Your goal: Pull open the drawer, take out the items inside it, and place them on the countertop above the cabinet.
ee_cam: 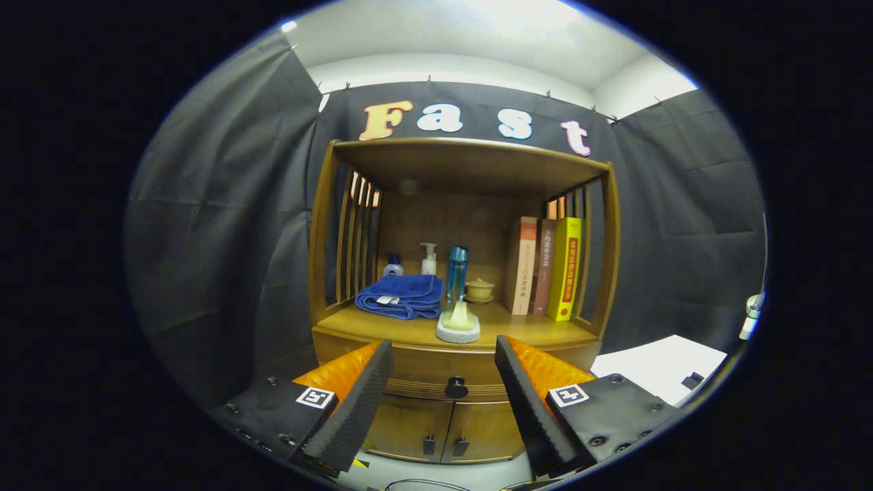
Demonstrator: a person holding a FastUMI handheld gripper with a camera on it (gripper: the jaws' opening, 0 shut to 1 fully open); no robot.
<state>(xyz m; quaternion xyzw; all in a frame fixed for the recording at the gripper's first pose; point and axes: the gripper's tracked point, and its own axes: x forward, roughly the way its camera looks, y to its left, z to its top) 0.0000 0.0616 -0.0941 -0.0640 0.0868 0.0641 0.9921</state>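
- Now the gripper [443,365] has its fingers spread wide, holding and touching nothing.
- Between the fingers and beyond them is the closed drawer [436,372] with its dark knob [456,387], in a wooden cabinet [327,239].
- On the countertop [525,331] above the drawer lie a folded blue towel [401,296], a sponge [457,327], a tall blue bottle [456,271], a pump bottle [428,259], a small lidded jar [479,290] and three upright books [545,266].
- Below the drawer, two cupboard doors [443,429] are closed.
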